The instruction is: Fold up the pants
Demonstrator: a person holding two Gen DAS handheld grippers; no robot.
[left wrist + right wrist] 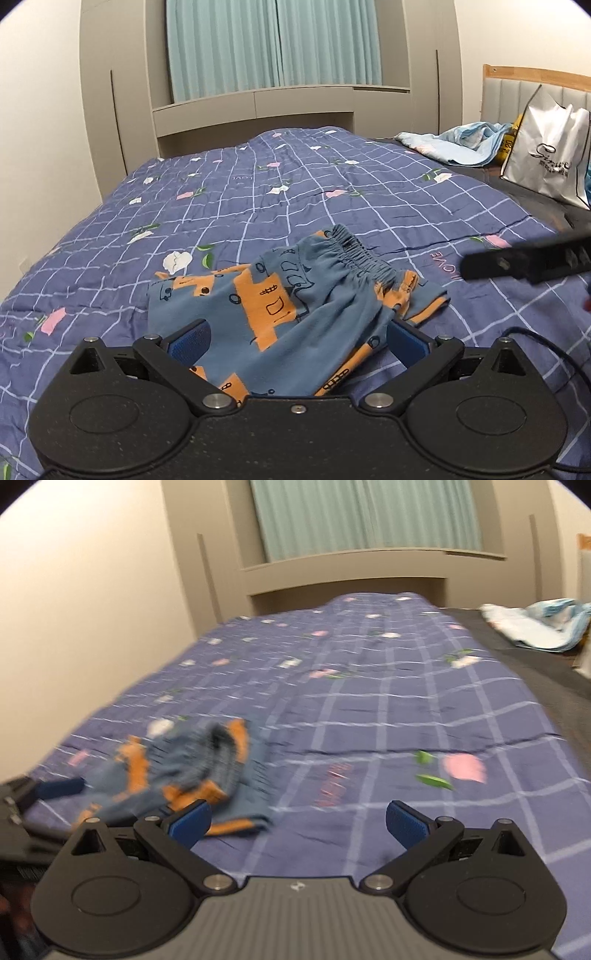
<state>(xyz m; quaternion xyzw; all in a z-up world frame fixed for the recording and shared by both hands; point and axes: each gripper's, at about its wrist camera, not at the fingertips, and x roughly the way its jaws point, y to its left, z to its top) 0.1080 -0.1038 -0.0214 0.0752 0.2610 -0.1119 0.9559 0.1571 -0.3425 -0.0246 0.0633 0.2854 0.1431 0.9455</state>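
Small blue pants with orange print [295, 306] lie crumpled on the purple checked quilt [258, 192], elastic waistband away from me. My left gripper [297, 339] is open, its blue pads on either side of the near cloth, which lies between the jaws. In the blurred right wrist view the pants [192, 771] lie at the left. My right gripper [297, 819] is open and empty over bare quilt [406, 709], to the right of the pants. Its black finger [524, 258] shows in the left wrist view. The left gripper's finger [59, 788] shows at the left edge.
A white shopping bag [546, 155] and a pale blue cloth heap [461, 144] sit at the bed's far right by a padded headboard [517, 92]. Beige cabinets [122, 110] and green curtains [273, 44] stand behind. A black cable [546, 343] trails at right.
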